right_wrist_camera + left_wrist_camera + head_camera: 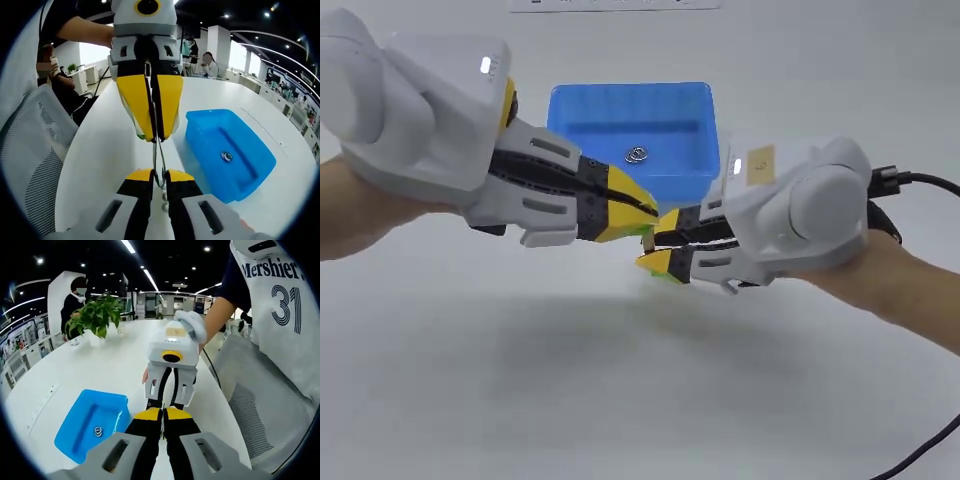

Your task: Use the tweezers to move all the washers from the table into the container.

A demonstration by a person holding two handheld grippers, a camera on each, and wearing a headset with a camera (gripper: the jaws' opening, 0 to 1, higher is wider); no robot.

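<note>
White worktop [100,165] underneath; the right tool [160,176], jaws narrow, pinches one end of the tweezers [156,145]. The left tool [153,137], equally narrow, grips their other end. Beyond, washers [226,156] lie inside the blue container [250,172].

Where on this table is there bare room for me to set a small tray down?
The broad table stretch in front of the left claw and right claw is free, up to the cable at the near right. Bare strips flank the container. It is crowded where the claws meet on the tweezers, just before the container.
</note>
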